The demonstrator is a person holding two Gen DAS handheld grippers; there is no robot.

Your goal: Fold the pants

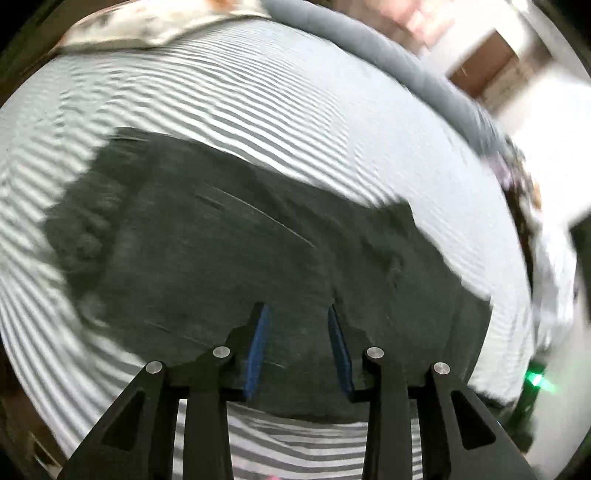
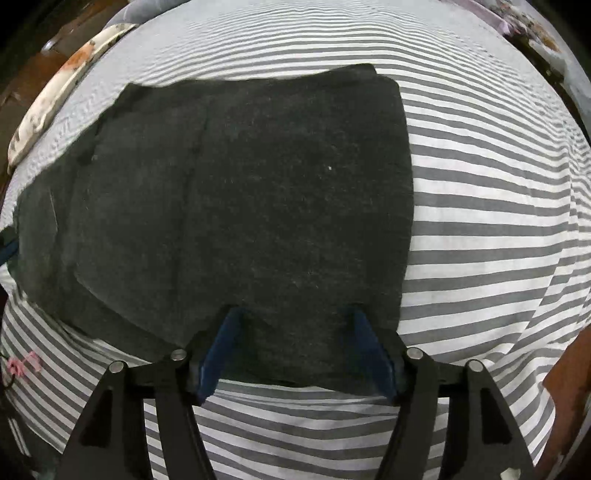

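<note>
Dark grey pants (image 2: 240, 206) lie folded flat on a grey-and-white striped bed sheet (image 2: 480, 221). In the right wrist view my right gripper (image 2: 293, 314) is open, its blue-padded fingers (image 2: 218, 354) over the pants' near edge, holding nothing. In the left wrist view, which is blurred, the pants (image 1: 229, 240) stretch across the sheet (image 1: 240, 92). My left gripper (image 1: 297, 310) is open above their near edge, with blue pads (image 1: 258, 350) apart and empty.
A patterned pillow (image 2: 55, 96) lies at the sheet's far left in the right wrist view; it also shows in the left wrist view (image 1: 147, 26). A grey blanket (image 1: 369, 44) runs along the far right. A pink item (image 2: 22, 363) lies at the left.
</note>
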